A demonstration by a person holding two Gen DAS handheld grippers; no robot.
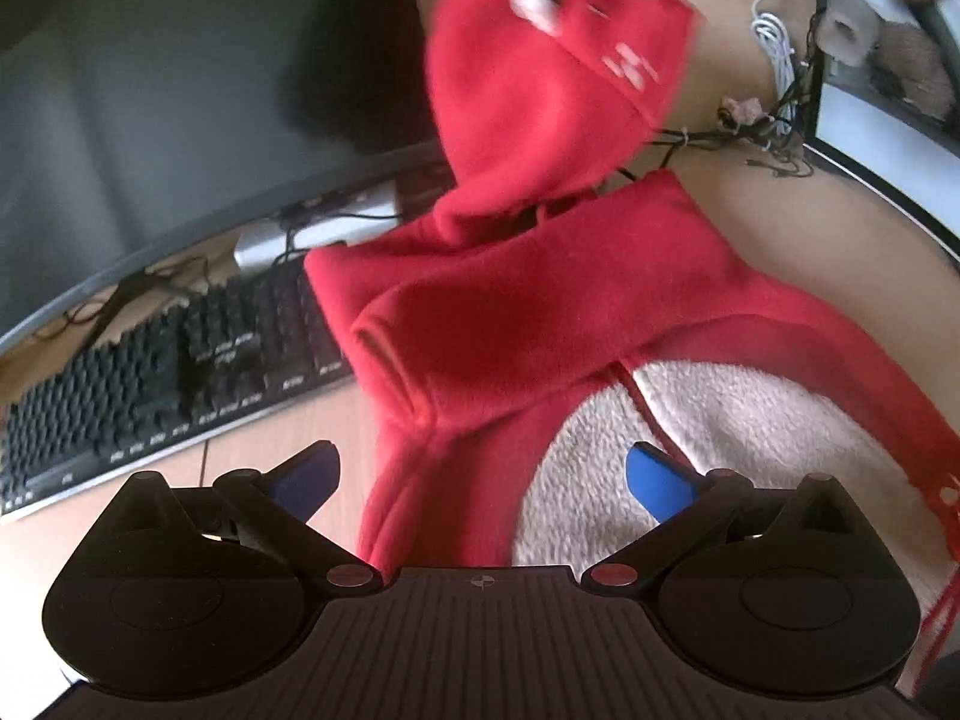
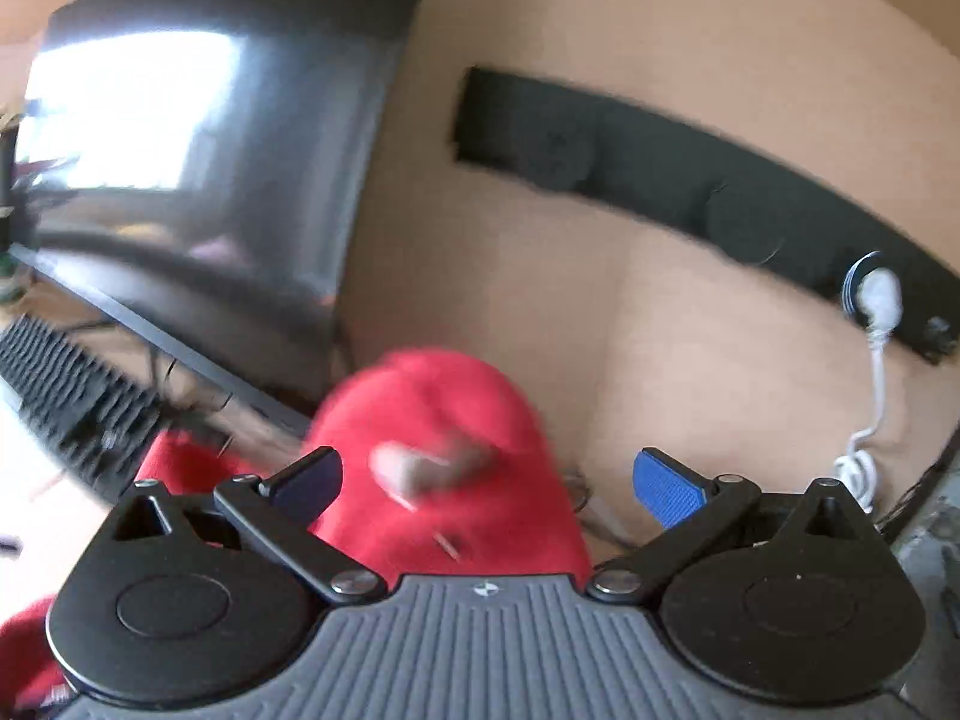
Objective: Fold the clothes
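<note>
A black keyboard point(image 1: 162, 372) and monitor point(image 1: 150, 102) are crowded by the red fleece hoodie point(image 1: 510, 312), cream-lined, hood raised; both the left gripper point(image 1: 480, 474) and right gripper point(image 2: 486, 480) are spread, empty.

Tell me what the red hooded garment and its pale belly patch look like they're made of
Red garment: probably fleece, with a matte, soft, slightly fuzzy nap and no visible weave. Belly patch: likely sherpa-style pile, cream, with a curly, nubby texture. Motion blur leaves the exact fibres uncertain.
</note>
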